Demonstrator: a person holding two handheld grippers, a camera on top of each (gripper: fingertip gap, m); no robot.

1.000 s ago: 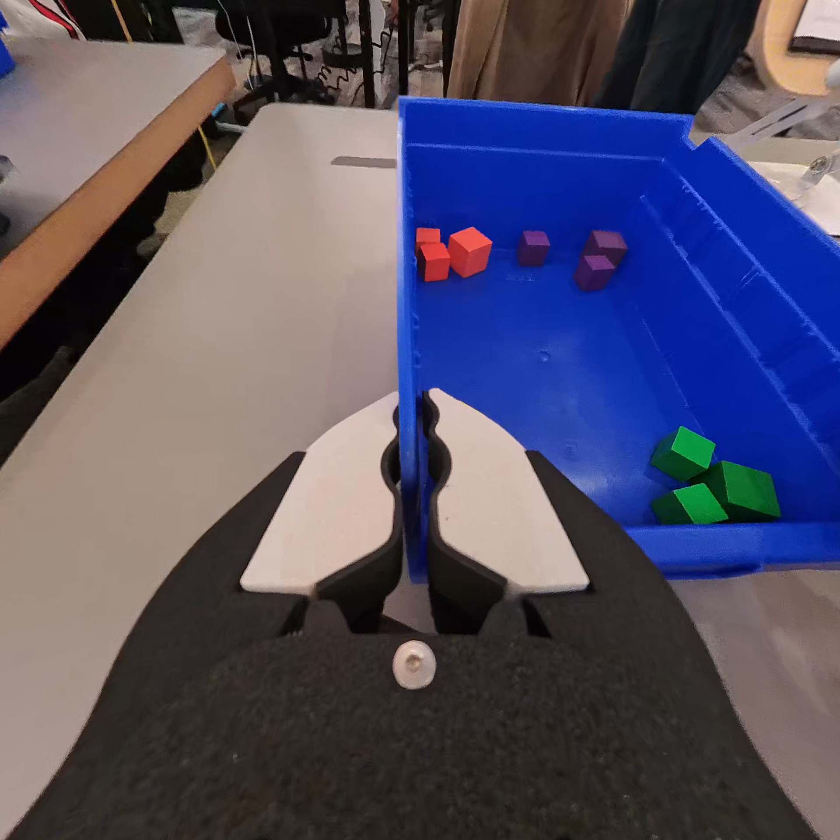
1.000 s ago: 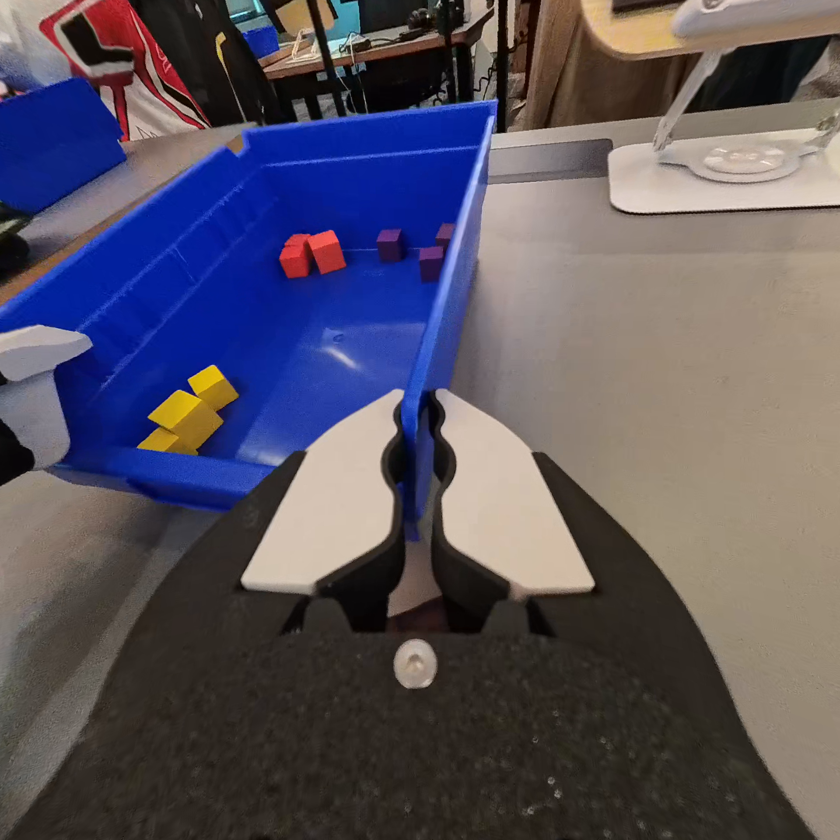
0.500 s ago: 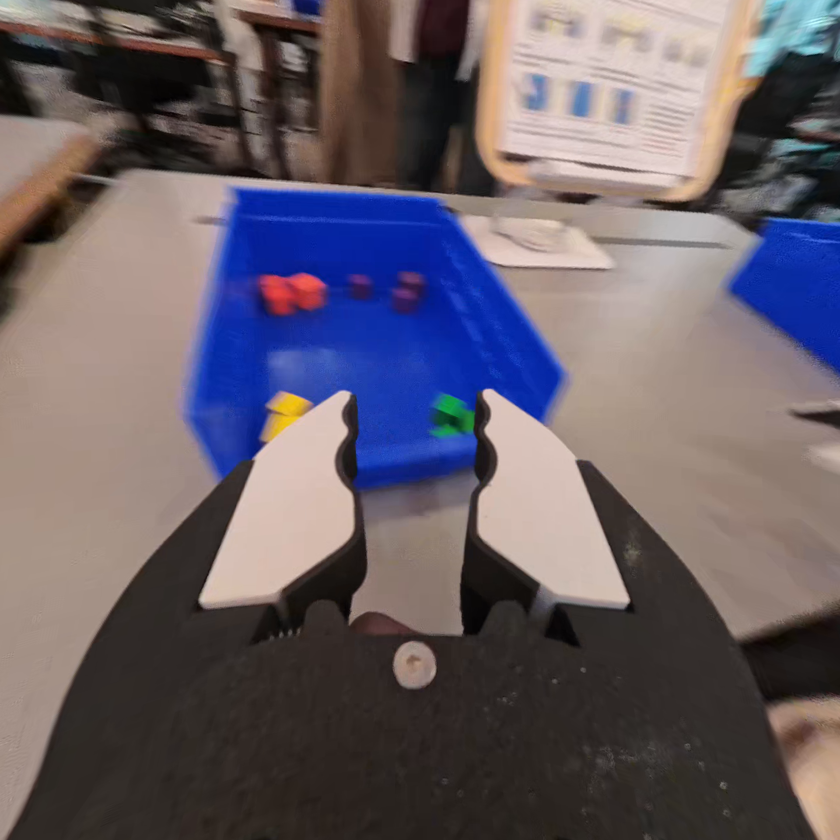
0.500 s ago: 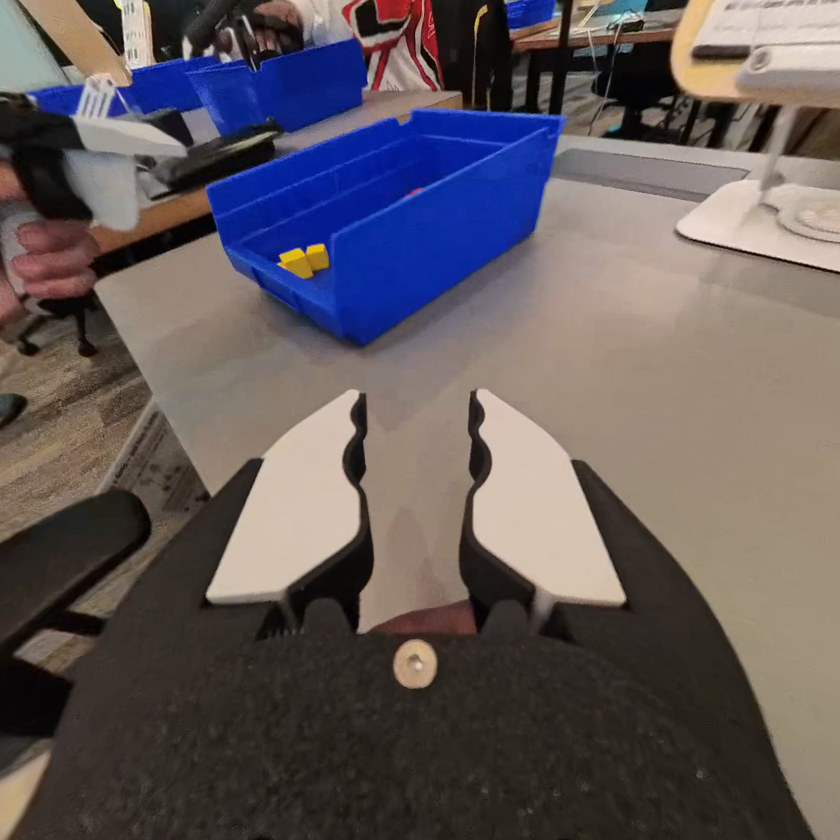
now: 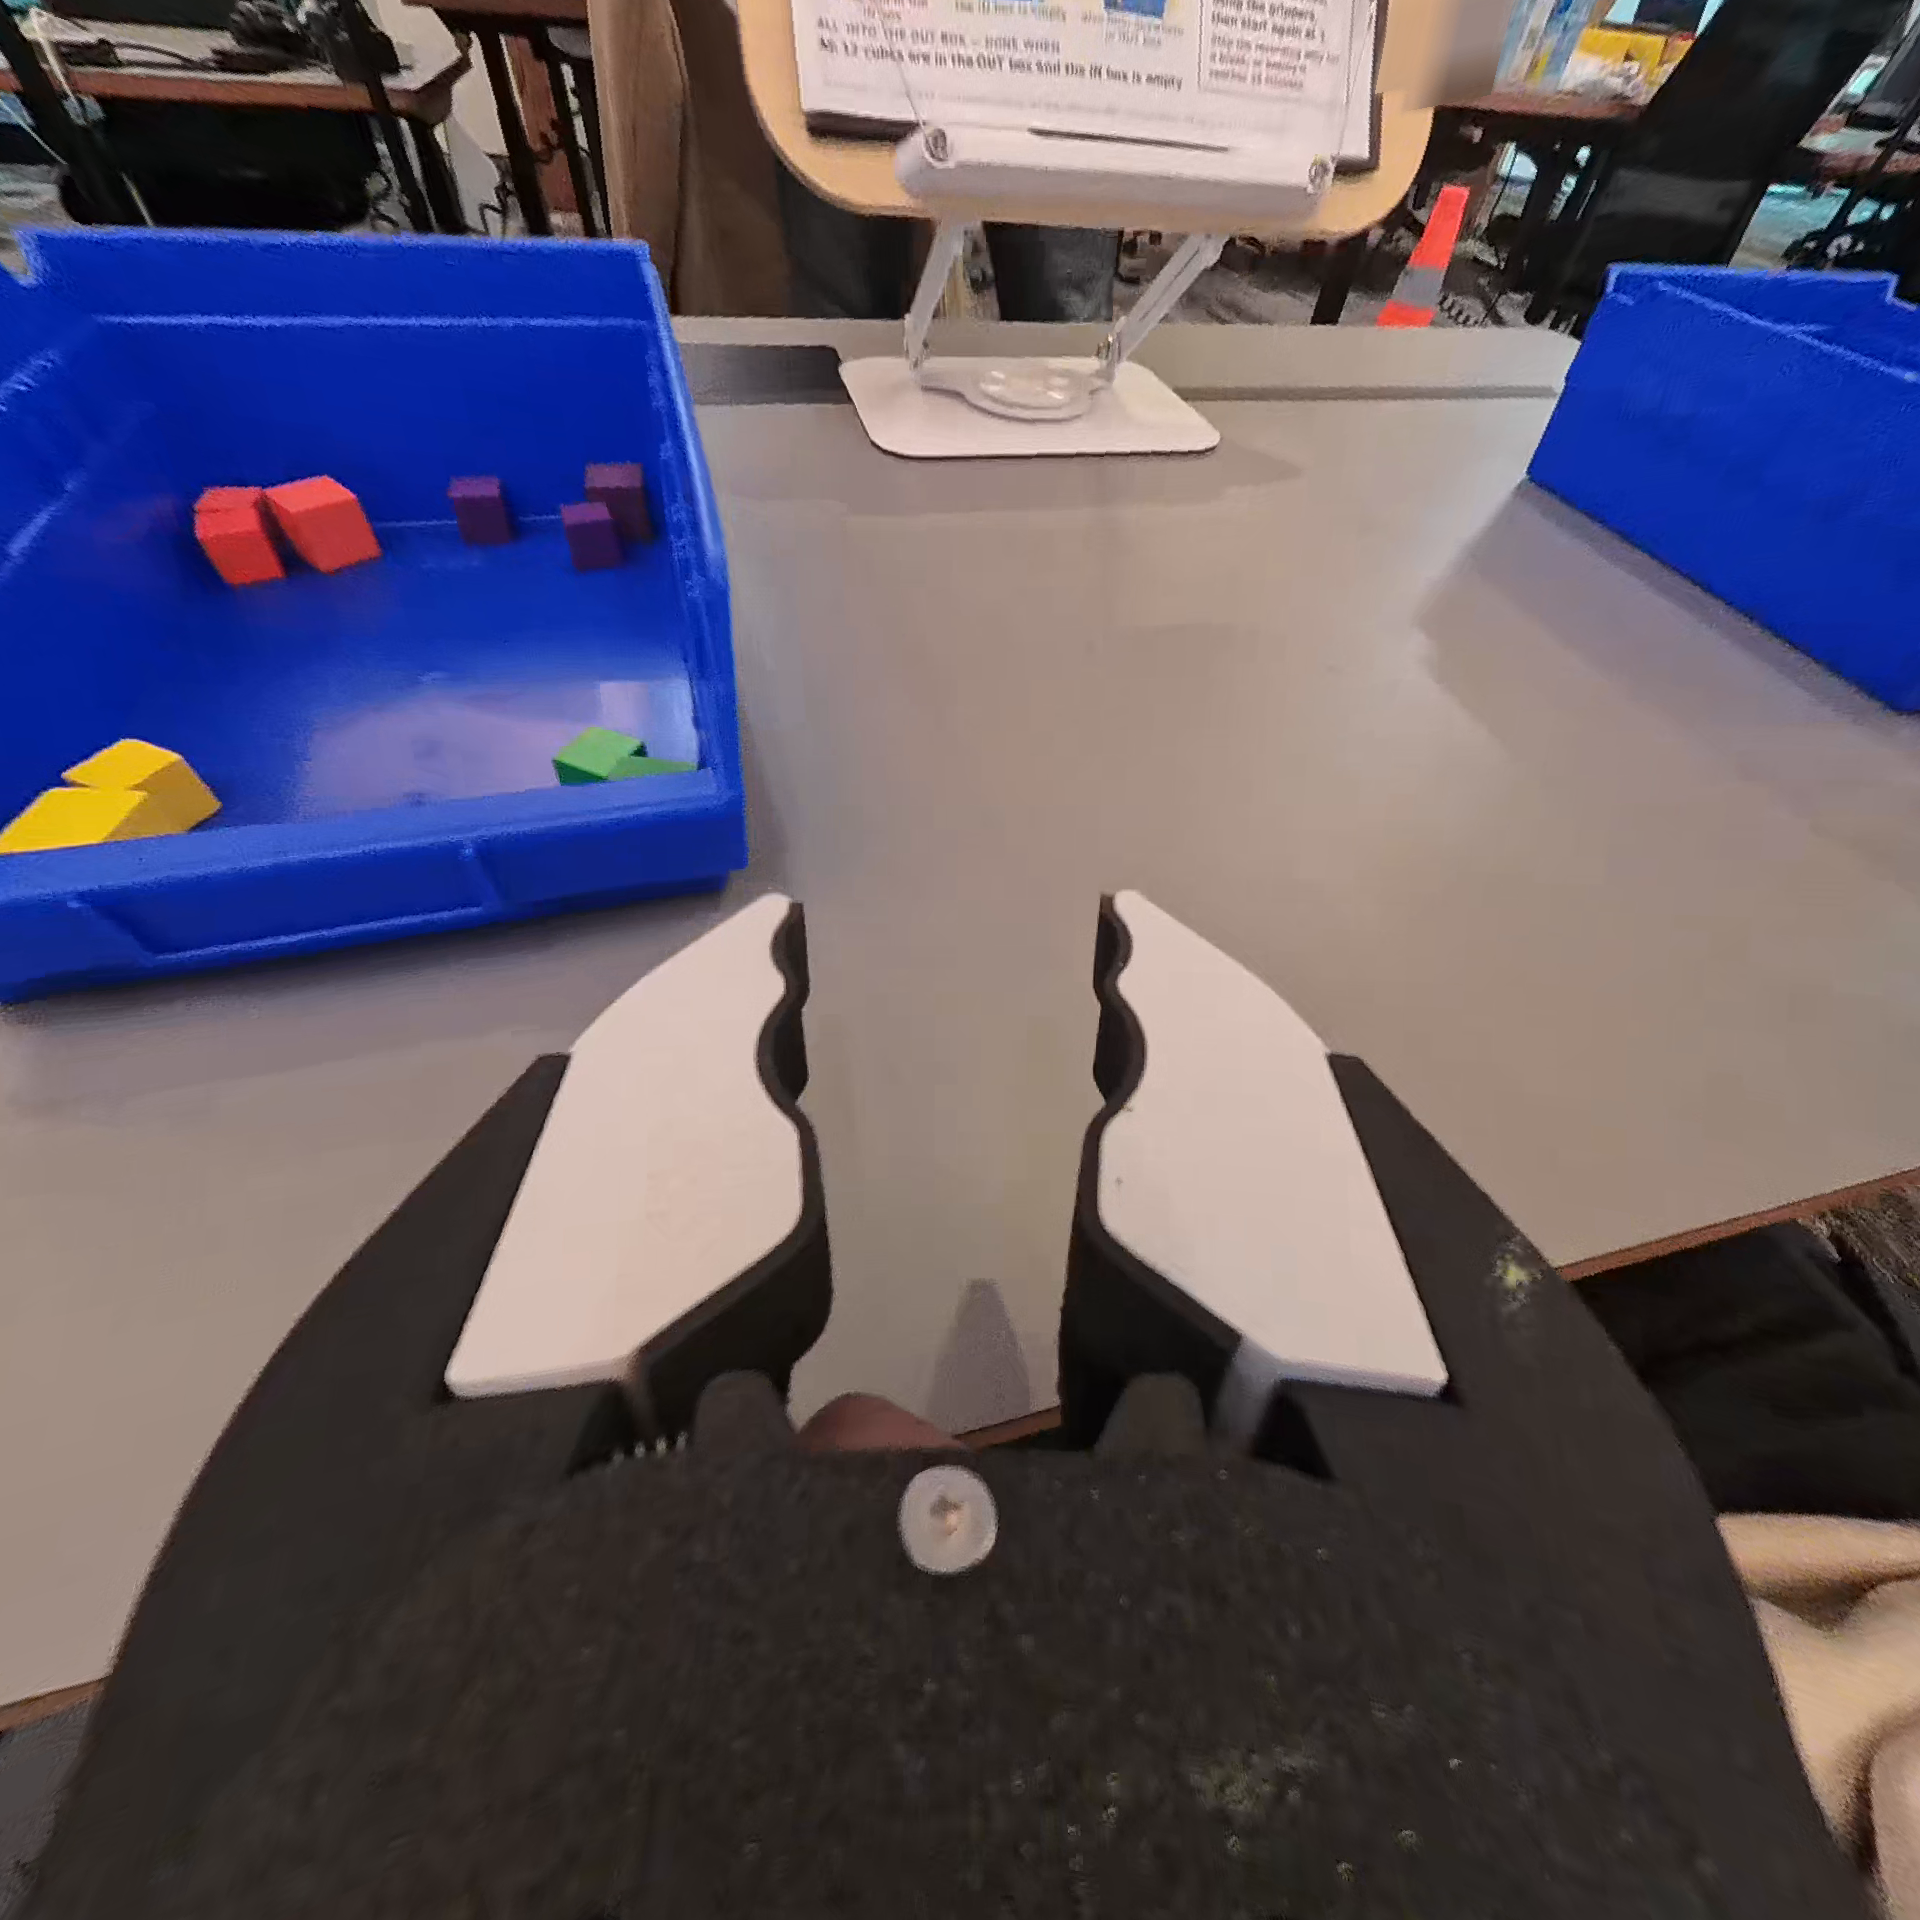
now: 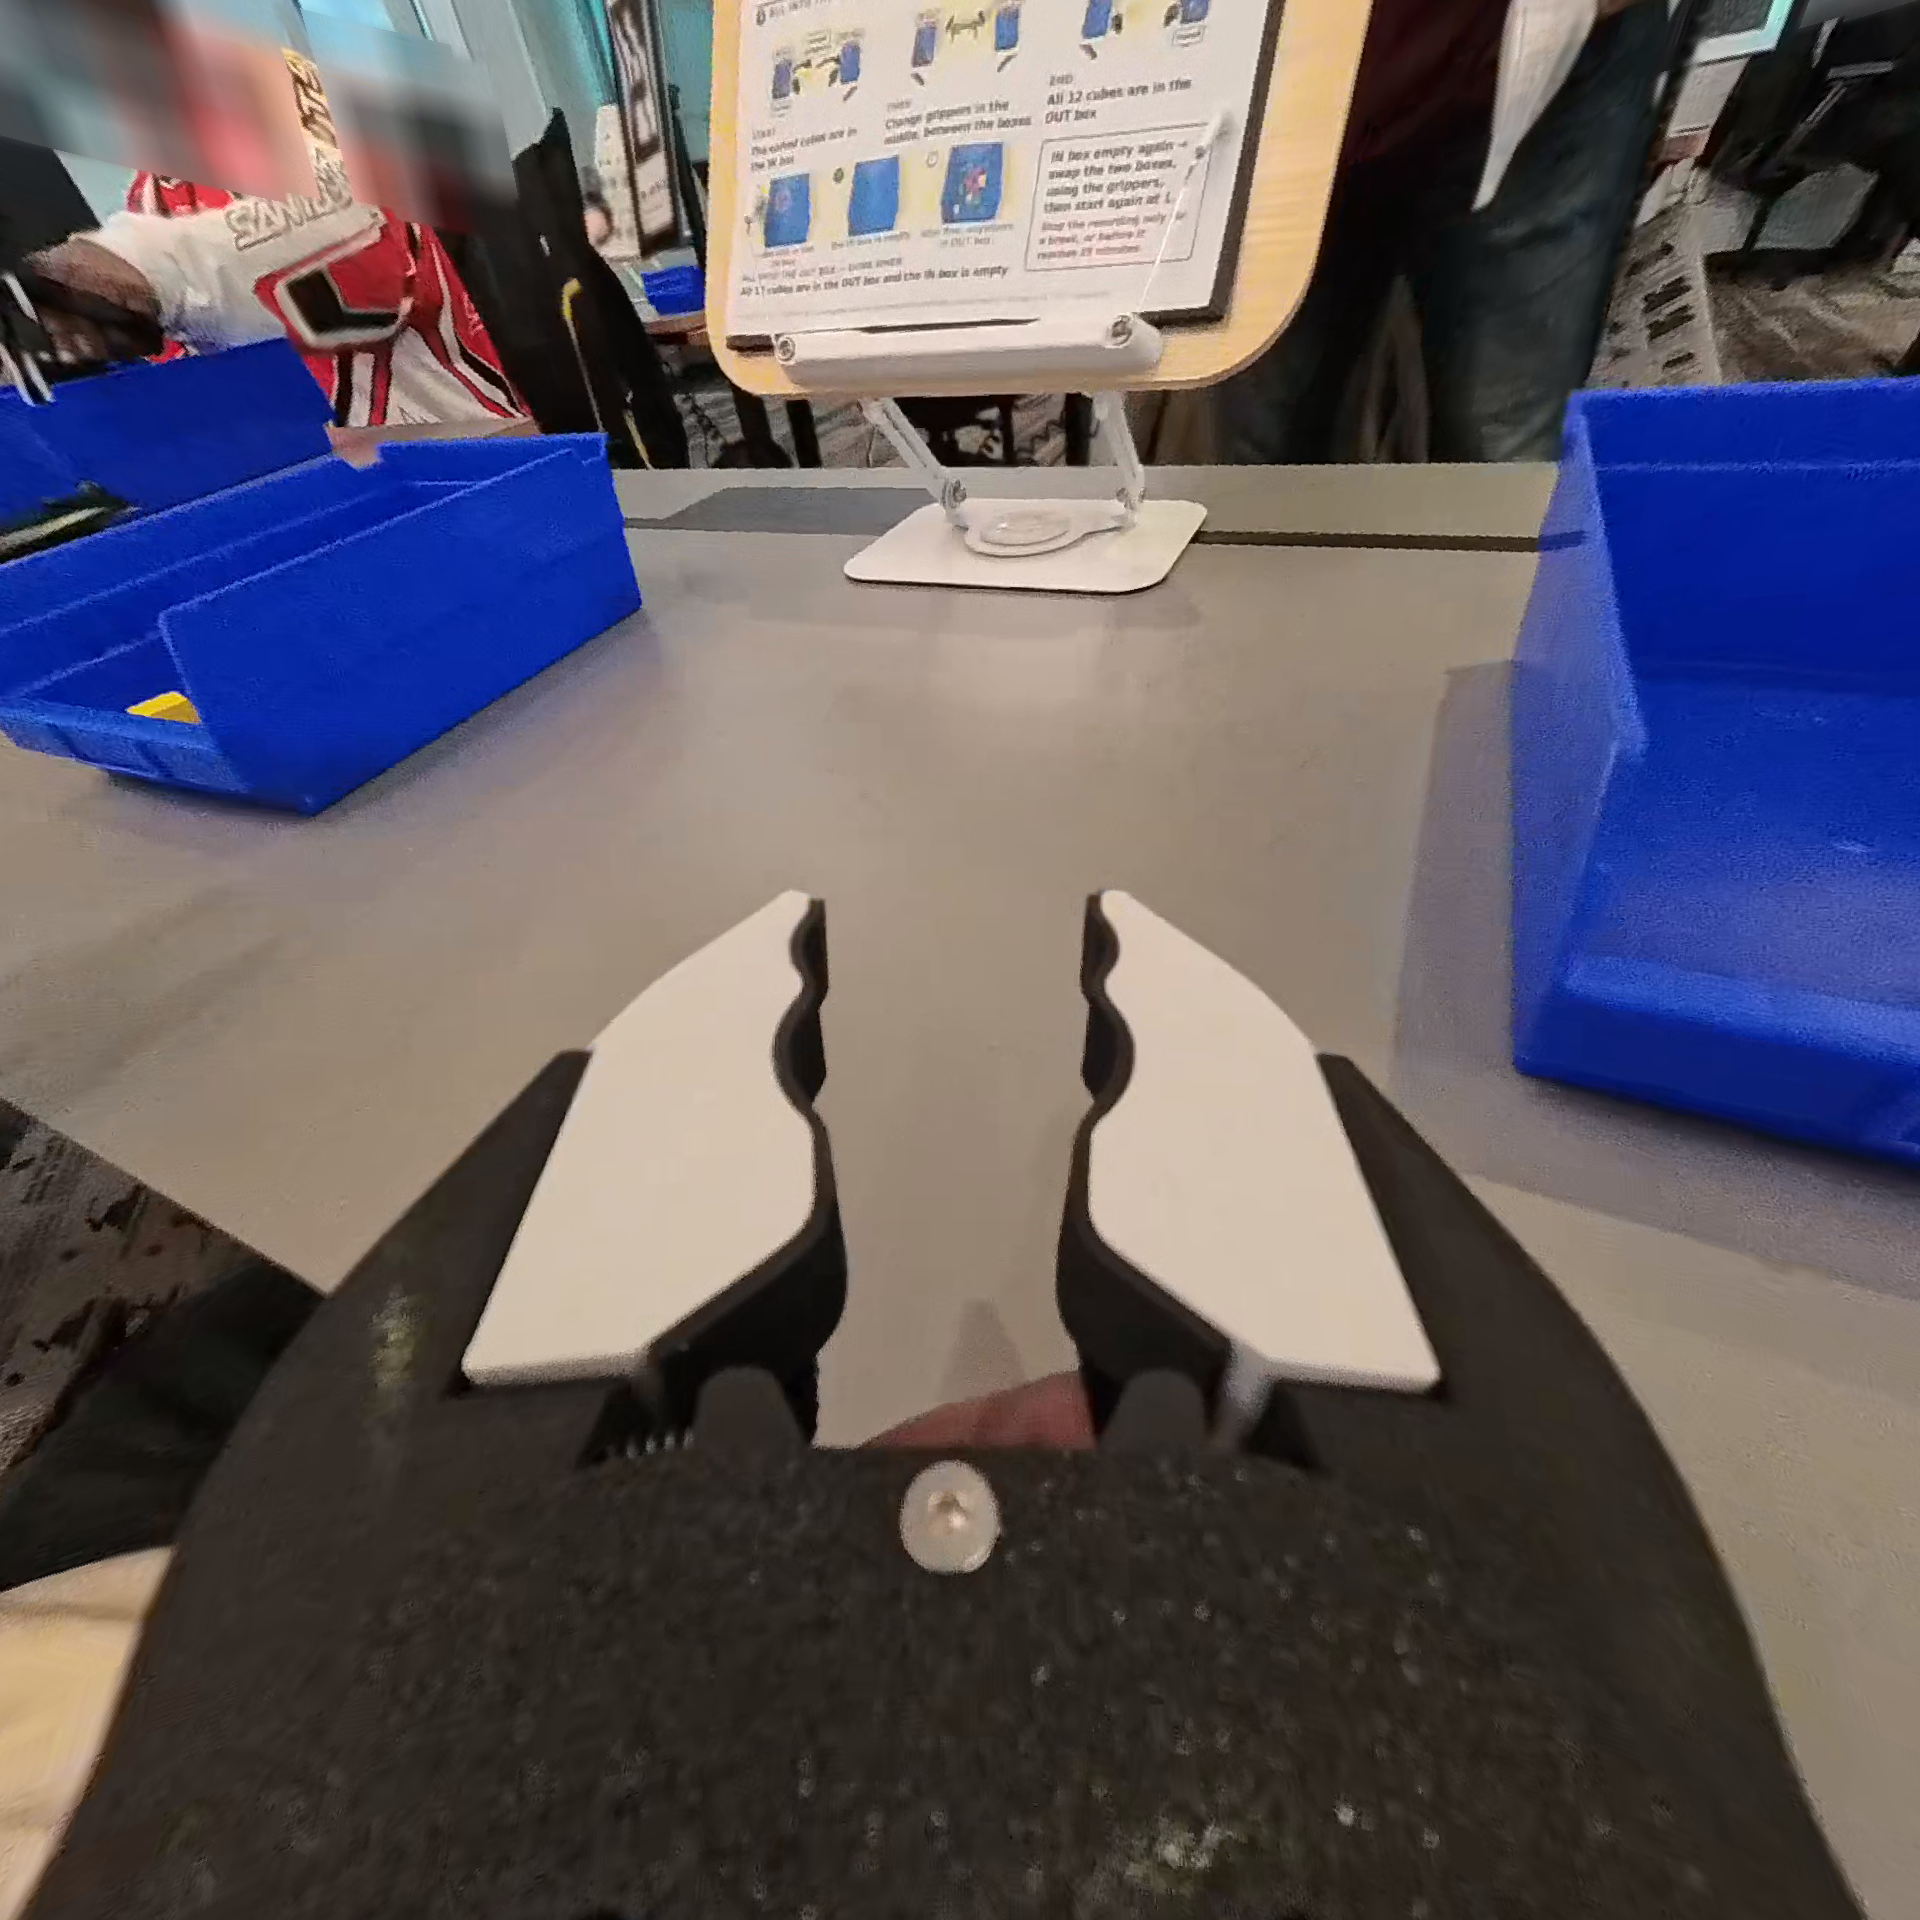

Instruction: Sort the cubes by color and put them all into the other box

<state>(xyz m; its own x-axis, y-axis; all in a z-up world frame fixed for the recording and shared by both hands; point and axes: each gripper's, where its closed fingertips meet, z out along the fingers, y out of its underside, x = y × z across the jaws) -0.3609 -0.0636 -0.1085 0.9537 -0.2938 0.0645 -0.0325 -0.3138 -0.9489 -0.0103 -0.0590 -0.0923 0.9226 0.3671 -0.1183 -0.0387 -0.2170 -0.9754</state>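
Observation:
A blue box (image 5: 416, 894) stands at the left of the grey table and holds red cubes (image 5: 286, 530), purple cubes (image 5: 592, 514), yellow cubes (image 5: 114, 795) and green cubes (image 5: 608, 756), grouped by colour. It also shows in the right wrist view (image 6: 395, 655), where one yellow cube (image 6: 164, 708) peeks out. A second blue box (image 6: 1714, 1018) stands at the right, with no cubes visible in it; it also shows in the left wrist view (image 5: 1745, 488). My left gripper (image 5: 945, 914) is open and empty over the table's middle front. My right gripper (image 6: 951, 909) is open and empty there too.
A white stand (image 5: 1039, 410) with an instruction board stands at the table's far middle; it also shows in the right wrist view (image 6: 1029, 545). More blue boxes (image 6: 156, 436) and people are behind the table. The table's near edge (image 5: 1714, 1210) is close. About 35 cm separates my left fingertips from my right.
Both grippers let go of the cube box's side walls, opened, and drew back to the table's front middle. The box now rests on the table at the left.

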